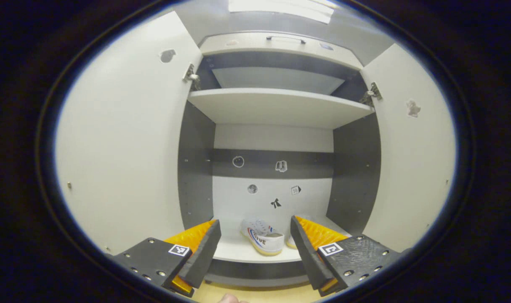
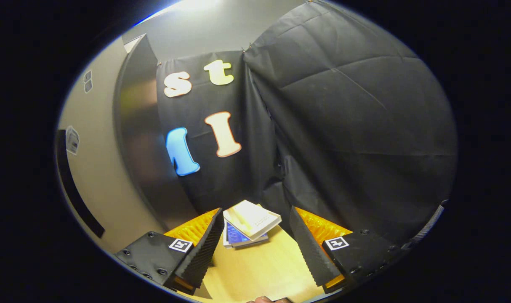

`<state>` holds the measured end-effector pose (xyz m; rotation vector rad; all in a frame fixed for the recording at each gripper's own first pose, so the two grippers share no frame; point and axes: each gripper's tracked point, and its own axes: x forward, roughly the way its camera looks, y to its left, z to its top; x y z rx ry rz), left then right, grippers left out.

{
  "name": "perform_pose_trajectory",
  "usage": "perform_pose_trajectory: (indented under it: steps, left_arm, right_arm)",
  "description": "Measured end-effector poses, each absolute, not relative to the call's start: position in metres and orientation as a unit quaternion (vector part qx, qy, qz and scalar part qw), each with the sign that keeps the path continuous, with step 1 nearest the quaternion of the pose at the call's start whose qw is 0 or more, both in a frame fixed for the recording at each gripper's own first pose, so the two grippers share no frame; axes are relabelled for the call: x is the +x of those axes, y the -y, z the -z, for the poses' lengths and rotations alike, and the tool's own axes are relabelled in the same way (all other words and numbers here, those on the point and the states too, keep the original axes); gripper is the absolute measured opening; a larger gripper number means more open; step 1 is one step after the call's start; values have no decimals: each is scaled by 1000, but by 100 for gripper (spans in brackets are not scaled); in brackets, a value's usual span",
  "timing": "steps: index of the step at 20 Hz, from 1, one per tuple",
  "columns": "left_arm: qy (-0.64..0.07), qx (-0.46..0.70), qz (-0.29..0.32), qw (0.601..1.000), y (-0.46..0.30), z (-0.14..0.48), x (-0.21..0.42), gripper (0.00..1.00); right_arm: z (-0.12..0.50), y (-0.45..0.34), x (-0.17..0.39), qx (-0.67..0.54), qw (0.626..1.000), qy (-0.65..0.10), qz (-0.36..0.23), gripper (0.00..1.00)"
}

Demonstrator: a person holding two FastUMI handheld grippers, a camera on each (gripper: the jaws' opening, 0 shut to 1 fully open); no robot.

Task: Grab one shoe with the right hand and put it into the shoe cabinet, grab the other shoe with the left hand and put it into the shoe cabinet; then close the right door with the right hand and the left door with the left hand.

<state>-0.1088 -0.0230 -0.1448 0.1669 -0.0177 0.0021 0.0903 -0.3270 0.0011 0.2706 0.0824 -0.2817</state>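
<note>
In the left gripper view the shoe cabinet [image 1: 276, 107] stands open, its left door [image 1: 125, 139] filling the left of the frame and its right door [image 1: 411, 155] swung out at the right. Inside, one shelf [image 1: 276, 105] crosses the upper middle, with nothing visible on it from this low angle. On the bottom shelf [image 1: 243, 250], low in the centre, lies a white shoe [image 1: 262, 235] with red and blue stripes; just right of it the edge of a second shoe [image 1: 291, 243] peeks from behind a finger, so two shoes are in the cabinet. The left gripper [image 1: 255, 248] has its fingers spread wide, holding nothing. In the right gripper view the right gripper [image 2: 255, 248] also has its fingers spread and empty, above a wooden floor [image 2: 259, 269]; between them, lower centre, sits a small stack of books [image 2: 249, 227], at least two.
</note>
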Motion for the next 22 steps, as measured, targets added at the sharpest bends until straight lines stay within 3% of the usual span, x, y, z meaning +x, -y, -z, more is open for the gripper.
perform_pose_trajectory:
  steps: [4, 5, 6, 8, 9, 10, 13, 14, 15, 22]
  left_arm:
    - [-12, 110, -32, 993, 13, 175, -165, 93]
    - [-23, 101, -37, 994, 10, 189, -177, 93]
    - [-30, 91, -43, 995, 7, 202, -186, 94]
    - [-35, 82, -67, 994, -2, 220, -203, 96]
    - [-38, 77, -77, 993, -6, 226, -208, 95]
    - [-43, 69, -81, 993, -7, 235, -213, 94]
    - [-64, 47, -73, 994, -9, 249, -217, 94]
    - [-66, 44, -72, 994, -11, 251, -217, 93]
    - [-68, 42, -71, 994, -12, 251, -217, 94]
    - [-75, 38, -53, 995, -25, 251, -221, 94]
  right_arm:
    - [-28, 305, 91, 148, 984, -30, 100, 95]
    - [-36, 301, 91, 147, 985, -22, 92, 98]
    - [-43, 296, 90, 146, 986, -14, 85, 93]
    - [-57, 282, 87, 139, 988, -1, 65, 98]
    - [-62, 275, 86, 136, 989, 3, 54, 92]
    - [-67, 267, 84, 132, 990, 6, 43, 98]
    - [-82, 236, 77, 117, 993, 17, -1, 98]
    - [-88, 227, 73, 111, 993, 23, -14, 92]
    - [-92, 219, 71, 104, 994, 27, -23, 98]
    - [-100, 204, 61, 64, 998, 20, -9, 97]
